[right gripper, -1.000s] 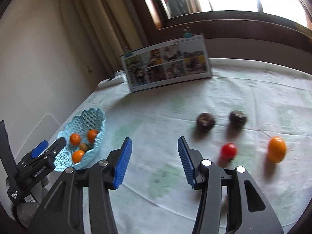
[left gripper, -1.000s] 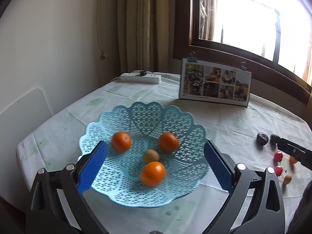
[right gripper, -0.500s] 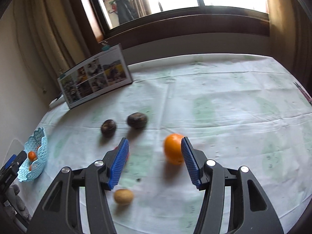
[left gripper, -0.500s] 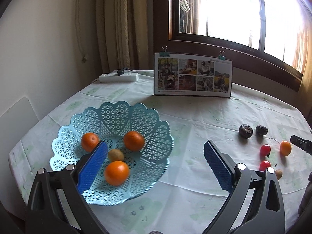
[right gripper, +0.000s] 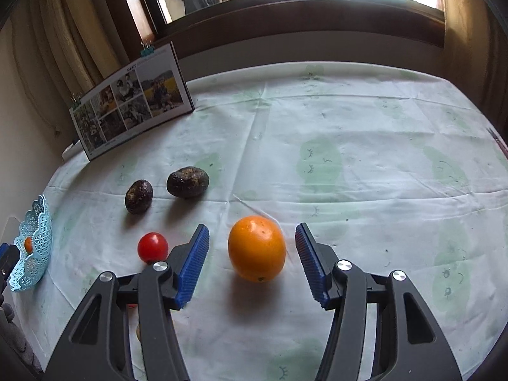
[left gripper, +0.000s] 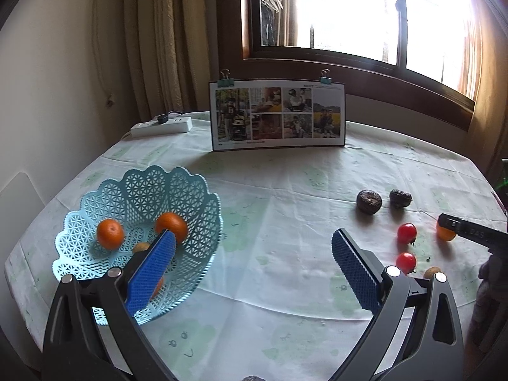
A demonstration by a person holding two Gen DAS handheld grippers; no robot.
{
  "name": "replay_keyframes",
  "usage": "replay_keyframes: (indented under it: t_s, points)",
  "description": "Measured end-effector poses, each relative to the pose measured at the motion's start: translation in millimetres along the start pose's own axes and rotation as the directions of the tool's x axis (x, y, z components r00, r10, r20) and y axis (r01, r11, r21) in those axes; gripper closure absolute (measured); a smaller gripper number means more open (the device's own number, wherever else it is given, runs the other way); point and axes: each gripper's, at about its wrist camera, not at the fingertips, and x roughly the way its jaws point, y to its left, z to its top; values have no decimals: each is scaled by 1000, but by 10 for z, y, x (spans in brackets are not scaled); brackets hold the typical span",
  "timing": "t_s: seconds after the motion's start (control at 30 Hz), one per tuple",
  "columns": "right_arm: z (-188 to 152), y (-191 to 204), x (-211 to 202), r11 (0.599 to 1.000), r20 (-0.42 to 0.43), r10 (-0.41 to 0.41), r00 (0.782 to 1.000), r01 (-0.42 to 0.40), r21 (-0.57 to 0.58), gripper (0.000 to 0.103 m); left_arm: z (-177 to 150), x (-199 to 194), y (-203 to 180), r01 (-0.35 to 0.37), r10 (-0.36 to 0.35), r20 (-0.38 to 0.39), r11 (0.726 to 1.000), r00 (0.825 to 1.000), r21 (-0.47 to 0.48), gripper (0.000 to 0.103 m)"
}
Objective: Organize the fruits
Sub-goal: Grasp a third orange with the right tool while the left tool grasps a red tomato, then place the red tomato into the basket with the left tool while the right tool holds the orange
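A light blue lattice basket [left gripper: 193, 197] sits at the table's left, holding two oranges [left gripper: 110, 233] and a small kiwi [left gripper: 140, 247]; a third orange is mostly hidden behind my left finger. My left gripper [left gripper: 254, 238] hovers open over bare cloth to the basket's right. In the right wrist view a loose orange [right gripper: 256, 248] lies on the cloth between the open fingers of my right gripper [right gripper: 251, 231], with gaps on both sides. A red tomato [right gripper: 152, 247] and two dark wrinkled fruits [right gripper: 138, 196] lie to its left.
A clipped photo board [left gripper: 277, 116] stands at the back of the table, a white power strip [left gripper: 162, 125] to its left. A second tomato [left gripper: 406, 262] and a small brown fruit [left gripper: 431, 272] lie near the front right. A window and curtains are behind.
My left gripper swung right, away from the basket. My right gripper moved right and lower, so the loose orange now sits between its fingers.
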Motion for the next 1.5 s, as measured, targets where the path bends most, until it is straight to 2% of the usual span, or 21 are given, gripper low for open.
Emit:
replay_keyframes:
  t_s: [0.07,0.2,0.4,0.5,0.6,0.7,0.8,0.9,1.0,1.17,1.27,1.3,1.4,1.5]
  points:
    - [-10,-11,62,1000,-22,-1,1000,1,2,65,12,16,-45,19,-19,-7,1000,1000,3,3]
    - [-18,-1,-35,1000,0,13,1000,-13,5,65,46,68,-168,59,-59,-23,998,998,11,3]
    - [13,29,-236,999,62,34,998,-34,0,65,37,165,-537,99,-96,-35,990,995,97,3]
    - [21,-30,-239,999,60,42,997,-44,22,65,1,211,-729,152,-146,-56,979,988,138,3]
    - [17,-58,-238,998,57,52,997,-54,33,65,-44,267,-939,226,-212,-103,960,972,164,4]
    - [16,-76,-245,997,57,63,996,-66,44,65,-49,331,-1103,259,-239,-126,947,963,188,5]
    - [16,-85,-260,996,60,71,996,-74,47,65,-18,460,-1257,291,-261,-163,936,952,199,16]
    - [18,-105,-264,996,60,72,996,-76,56,65,-2,618,-1418,343,-299,-223,920,928,191,24]
    - [30,-124,-274,995,64,75,995,-79,62,65,2,713,-1567,393,-340,-261,900,904,191,26]
    - [41,-146,-291,994,71,77,995,-81,68,65,-16,871,-1764,426,-354,-312,882,882,201,45]
    - [43,-153,-294,994,73,78,994,-83,71,65,-20,956,-1810,425,-350,-325,883,879,198,53]
    - [43,-153,-294,994,72,79,994,-84,70,65,-19,976,-1816,424,-348,-329,885,878,195,61]
    - [40,-152,-295,994,73,80,994,-85,71,65,-12,1005,-1788,415,-341,-332,891,880,184,73]
    - [43,-152,-299,994,79,79,994,-85,74,65,11,971,-1714,416,-350,-327,895,878,160,74]
